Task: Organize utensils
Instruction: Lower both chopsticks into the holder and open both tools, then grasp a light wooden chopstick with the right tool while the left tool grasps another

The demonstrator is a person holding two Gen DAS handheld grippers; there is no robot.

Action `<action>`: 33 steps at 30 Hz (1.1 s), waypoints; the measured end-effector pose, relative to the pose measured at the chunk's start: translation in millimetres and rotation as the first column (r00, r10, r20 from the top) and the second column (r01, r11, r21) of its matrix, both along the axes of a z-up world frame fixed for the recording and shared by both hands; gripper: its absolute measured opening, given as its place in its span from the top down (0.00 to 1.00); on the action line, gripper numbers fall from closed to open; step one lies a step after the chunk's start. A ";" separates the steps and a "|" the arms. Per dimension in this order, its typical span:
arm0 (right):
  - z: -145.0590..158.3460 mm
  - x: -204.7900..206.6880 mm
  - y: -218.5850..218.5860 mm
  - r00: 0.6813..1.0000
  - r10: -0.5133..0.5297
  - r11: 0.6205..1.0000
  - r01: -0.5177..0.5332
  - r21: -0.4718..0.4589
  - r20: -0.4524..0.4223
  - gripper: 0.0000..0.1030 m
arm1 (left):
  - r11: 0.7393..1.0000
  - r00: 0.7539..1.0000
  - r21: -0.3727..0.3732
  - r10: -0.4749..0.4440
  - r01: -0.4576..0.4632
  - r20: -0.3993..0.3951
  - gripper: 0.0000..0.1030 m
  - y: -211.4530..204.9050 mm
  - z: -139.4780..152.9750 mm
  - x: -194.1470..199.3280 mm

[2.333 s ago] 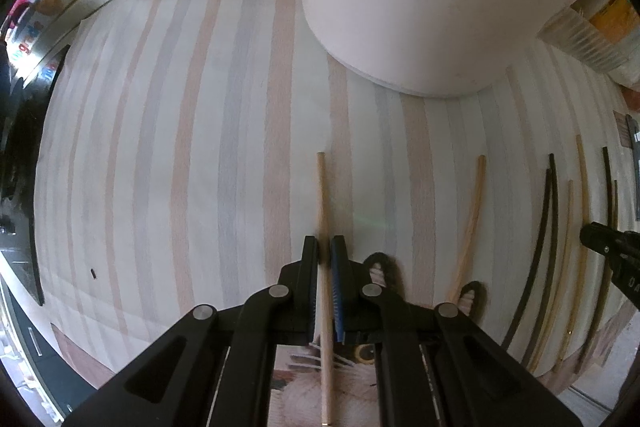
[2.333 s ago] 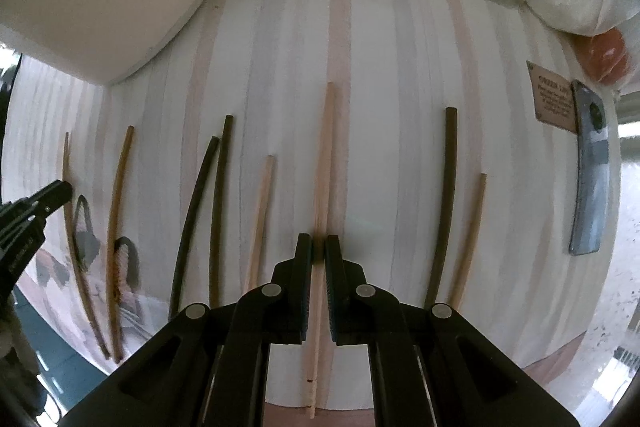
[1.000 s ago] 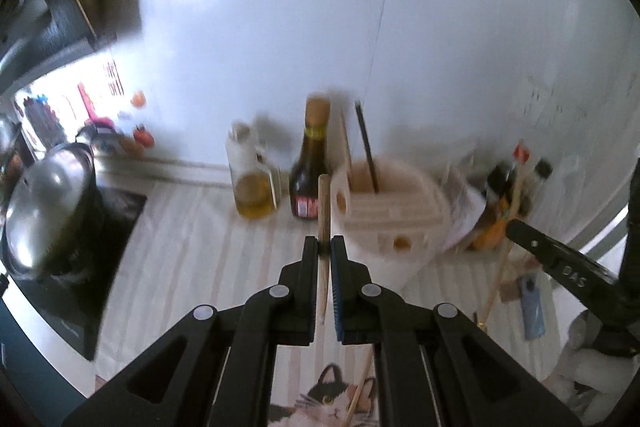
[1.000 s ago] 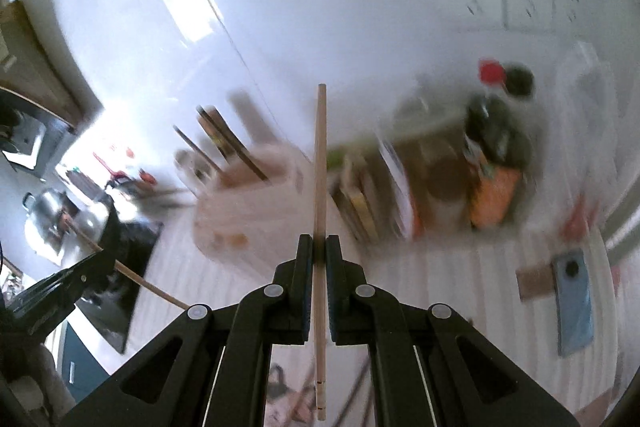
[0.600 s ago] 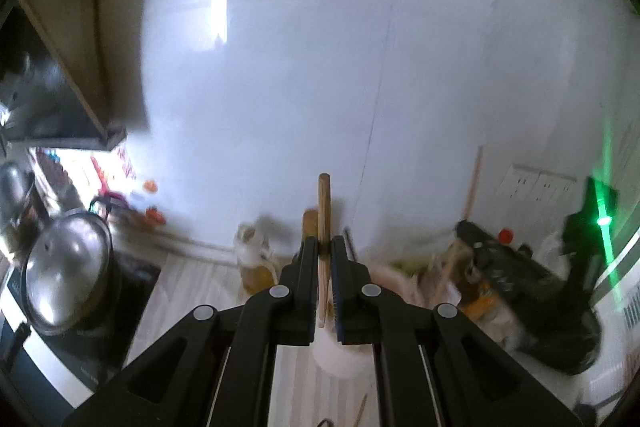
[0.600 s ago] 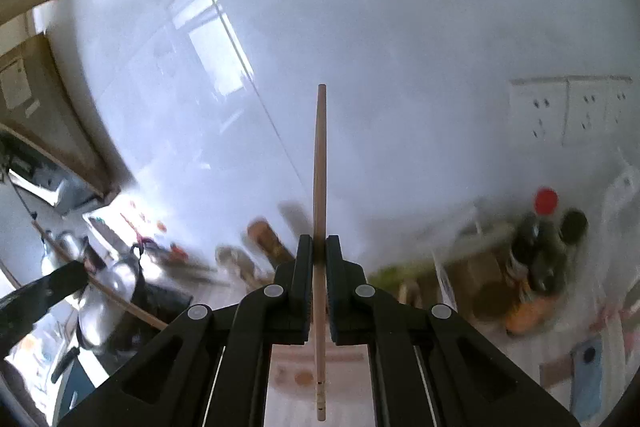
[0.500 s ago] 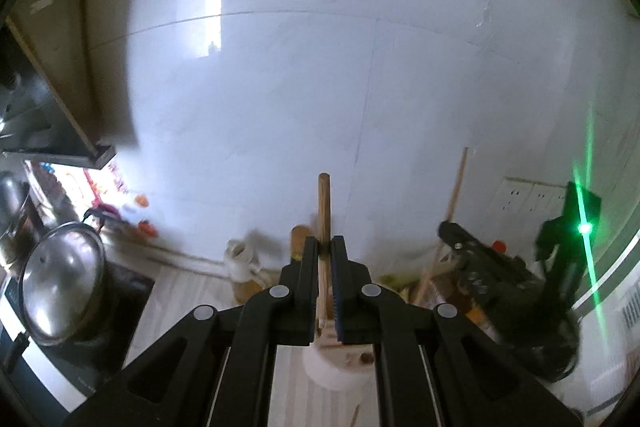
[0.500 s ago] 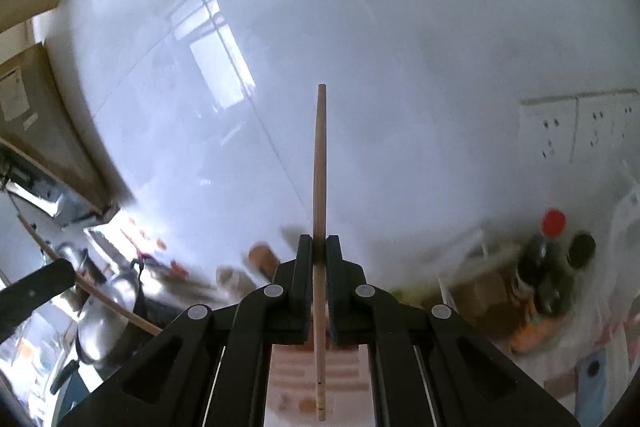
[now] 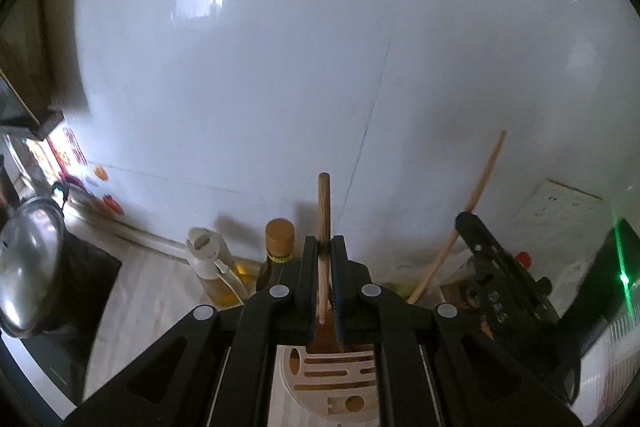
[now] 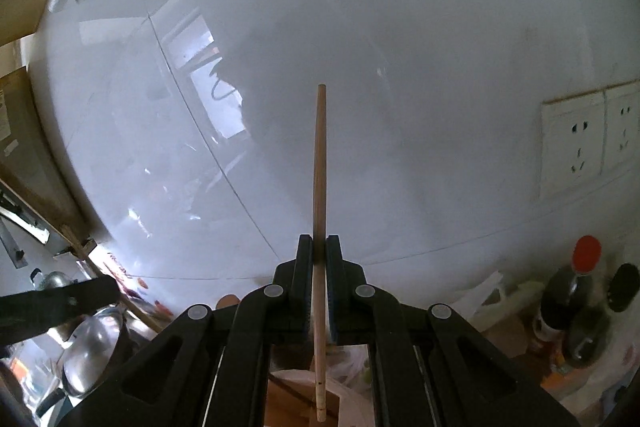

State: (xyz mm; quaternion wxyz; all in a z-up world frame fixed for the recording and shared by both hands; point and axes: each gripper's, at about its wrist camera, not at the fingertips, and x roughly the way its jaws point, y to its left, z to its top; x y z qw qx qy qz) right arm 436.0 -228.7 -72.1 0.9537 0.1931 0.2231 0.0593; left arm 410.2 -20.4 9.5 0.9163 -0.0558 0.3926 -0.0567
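Note:
My left gripper (image 9: 324, 243) is shut on a pale wooden chopstick (image 9: 323, 211) that stands upright, its lower end just above the slotted top of the beige round utensil holder (image 9: 332, 381). My right gripper (image 10: 319, 243) is shut on a longer pale chopstick (image 10: 320, 163), also upright, with its lower end over the holder's rim (image 10: 354, 405). In the left wrist view the right gripper (image 9: 474, 231) shows at the right with its chopstick (image 9: 478, 195) leaning. The left gripper (image 10: 64, 301) appears at the left edge of the right wrist view.
A white tiled wall fills the background close behind the holder. An oil jug (image 9: 210, 263) and a dark sauce bottle (image 9: 280, 239) stand left of the holder. A steel pot lid (image 9: 28, 259) sits far left. Bottles (image 10: 576, 287) and wall sockets (image 10: 580, 143) are at the right.
Both grippers have carried their chopsticks closer to the wall and the holder. The holder now lies right under the left fingers, and the right view has tipped further up the wall.

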 end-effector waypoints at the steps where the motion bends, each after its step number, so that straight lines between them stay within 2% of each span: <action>1: -3.7 0.4 0.1 1.000 0.001 1.000 -0.001 -0.004 0.005 0.94 | 1.000 1.000 -0.007 -0.002 0.002 -0.017 0.96 0.2 -6.3 4.4; 8: -19.5 -5.3 5.3 0.998 0.069 0.997 -0.069 -0.028 -0.004 0.94 | 1.000 0.997 -0.018 -0.013 0.012 -0.078 0.96 -2.0 -29.0 15.8; 11: -25.2 -8.2 9.4 0.993 0.114 0.993 -0.115 -0.032 -0.032 0.94 | 1.000 0.997 -0.025 -0.008 0.006 -0.082 0.95 -0.7 -28.6 13.6; 14: -29.9 -11.9 12.8 0.986 0.151 0.988 -0.153 -0.033 -0.074 0.93 | 1.000 0.997 -0.024 -0.004 0.002 -0.082 0.88 -0.6 -22.2 9.7; 15: -28.8 -13.5 12.7 0.984 0.158 0.986 -0.161 -0.034 -0.086 0.93 | 1.000 0.997 -0.018 0.001 -0.003 -0.083 0.80 0.0 -20.0 8.8; 16: -26.9 -15.4 12.1 0.982 0.157 0.986 -0.162 -0.038 -0.101 0.88 | 1.000 0.997 -0.008 0.006 -0.006 -0.079 0.73 1.8 -17.9 7.7; 17: -26.8 -17.1 11.4 0.982 0.157 0.986 -0.161 -0.034 -0.108 0.78 | 1.000 0.997 -0.003 0.008 -0.009 -0.074 0.53 2.7 -15.5 6.2; 18: -25.2 -19.7 10.1 0.982 0.153 0.987 -0.157 -0.030 -0.111 0.71 | 1.000 0.998 0.001 0.013 -0.013 -0.060 0.37 4.2 -11.4 3.0; 19: -22.6 -23.2 7.5 0.983 0.143 0.989 -0.147 -0.029 -0.112 0.63 | 1.000 0.999 0.008 0.024 -0.024 -0.034 0.33 6.7 -5.8 -1.9; 21: -19.0 -30.8 -0.5 0.986 0.122 0.992 -0.126 -0.022 -0.115 0.61 | 0.998 0.999 0.040 0.038 -0.039 0.007 0.19 9.7 2.4 -11.7; 24: -10.6 -47.8 -9.8 0.987 0.080 0.996 -0.085 -0.030 -0.139 0.47 | 0.997 0.999 0.060 0.048 -0.049 0.026 0.00 15.1 4.0 -22.7; 26: -8.3 -59.4 -16.4 0.984 0.051 0.998 -0.058 -0.036 -0.170 0.34 | 0.996 0.998 0.081 0.043 -0.046 0.036 0.00 17.5 0.4 -33.9; 28: -7.4 -72.6 -22.2 0.981 0.022 0.999 -0.030 -0.040 -0.193 0.27 | 0.992 0.998 0.117 0.047 -0.050 0.034 0.00 19.0 -7.1 -44.8; 32: -12.3 -103.0 -34.8 0.969 -0.037 0.998 0.022 -0.064 -0.244 0.08 | 0.992 0.999 0.121 0.043 -0.043 -0.001 0.00 24.3 -29.6 -67.1; 33: -15.9 -110.5 -37.2 0.965 -0.047 0.997 0.030 -0.071 -0.256 0.07 | 0.992 0.999 0.121 0.046 -0.044 -0.009 0.00 25.4 -35.2 -70.9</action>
